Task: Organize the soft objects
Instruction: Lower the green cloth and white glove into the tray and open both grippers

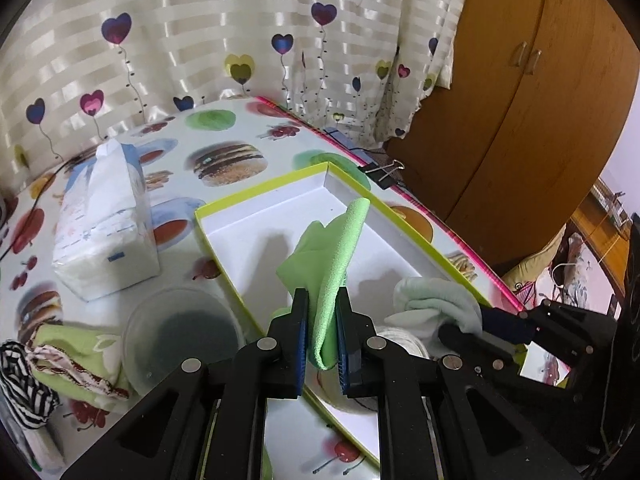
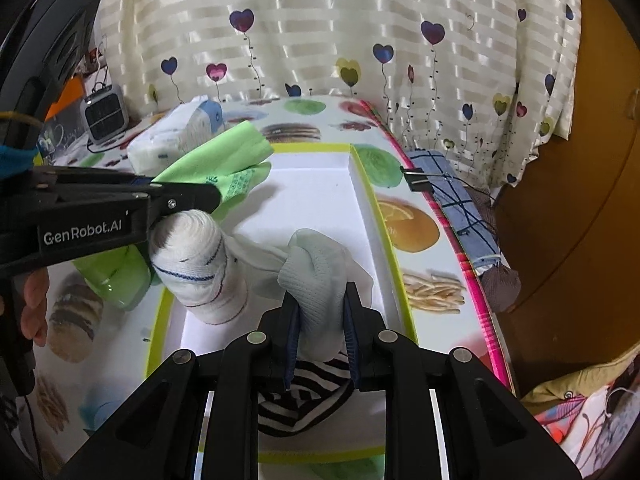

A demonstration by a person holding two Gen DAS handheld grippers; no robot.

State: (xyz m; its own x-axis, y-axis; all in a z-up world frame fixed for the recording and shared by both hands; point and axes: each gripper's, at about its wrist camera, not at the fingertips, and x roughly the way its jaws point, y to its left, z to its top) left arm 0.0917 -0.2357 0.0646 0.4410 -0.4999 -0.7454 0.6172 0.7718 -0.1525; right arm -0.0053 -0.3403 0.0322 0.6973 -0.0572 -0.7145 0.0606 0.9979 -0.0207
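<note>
The left gripper [image 1: 323,316] has its fingers pinched on a bright green microfibre cloth [image 1: 334,256], which stands up between them and folds over above the shallow white cardboard box with a lime-green rim [image 1: 260,196]. In the right wrist view, the same cloth [image 2: 224,164] projects from the left gripper [image 2: 192,200] over the box's left wall.

The right gripper [image 2: 320,320] has its fingers clamped on a pale mint-white mesh sock [image 2: 316,276], held inside the box [image 2: 362,184] near its right wall. In the left wrist view, this sock [image 1: 436,304] sits at the tips of the right gripper [image 1: 460,330], over the box's near right rim.

A rolled white sock with thin blue stripes [image 2: 200,264] lies in the box, just beside the mesh sock and touching the underside of the left gripper. A black-and-white striped fabric item [image 2: 304,396] lies in the box beneath the right gripper's fingers.

On the food-print tabletop [image 1: 224,136], left of the box:
- a soft white tissue pack [image 1: 104,224];
- a clear round plastic lid [image 1: 184,336];
- a green floral fabric piece [image 1: 76,352], touching a second black-and-white striped fabric [image 1: 24,392].

A black binder clip [image 1: 380,172] grips the tabletop's pink edge.
</note>
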